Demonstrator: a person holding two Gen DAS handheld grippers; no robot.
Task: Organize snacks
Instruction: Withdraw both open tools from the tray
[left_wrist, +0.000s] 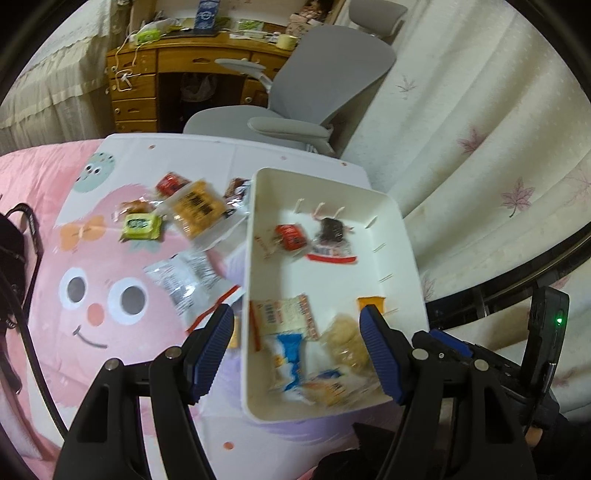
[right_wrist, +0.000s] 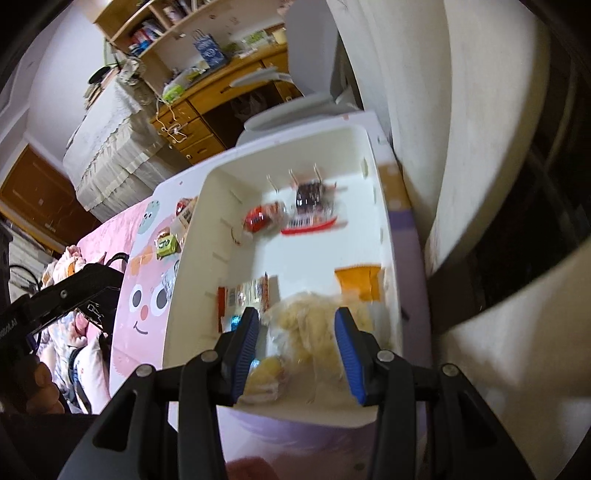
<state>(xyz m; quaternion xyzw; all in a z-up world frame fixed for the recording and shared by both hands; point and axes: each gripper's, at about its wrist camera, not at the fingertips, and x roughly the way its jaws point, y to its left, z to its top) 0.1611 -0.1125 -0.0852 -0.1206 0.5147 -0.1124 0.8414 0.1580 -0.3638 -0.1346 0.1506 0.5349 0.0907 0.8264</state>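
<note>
A white plastic bin (left_wrist: 400, 236) (right_wrist: 199, 236) sits on a small table with a pink cartoon top (left_wrist: 110, 266). Inside lie several snacks: a red packet (left_wrist: 291, 236) (right_wrist: 258, 218), a dark chocolate bar packet (left_wrist: 332, 240) (right_wrist: 310, 206), an orange packet (left_wrist: 371, 303) (right_wrist: 356, 282), a clear bag of pale pastry (left_wrist: 347, 341) (right_wrist: 314, 321) and a blue-white packet (left_wrist: 288, 354). My left gripper (left_wrist: 297, 356) is open and empty above the bin's near end. My right gripper (right_wrist: 295, 356) is open just above the pastry bag. Loose snacks lie on the table: a green packet (left_wrist: 140, 226), an orange cracker pack (left_wrist: 199, 208), a silver packet (left_wrist: 184, 280).
A grey office chair (left_wrist: 314, 96) and a wooden desk (left_wrist: 166, 81) stand beyond the table. A curtain (left_wrist: 480, 147) hangs close on the right. Pink bedding (left_wrist: 22, 177) lies left of the table. A black strap and cable (left_wrist: 29, 258) hang at the left.
</note>
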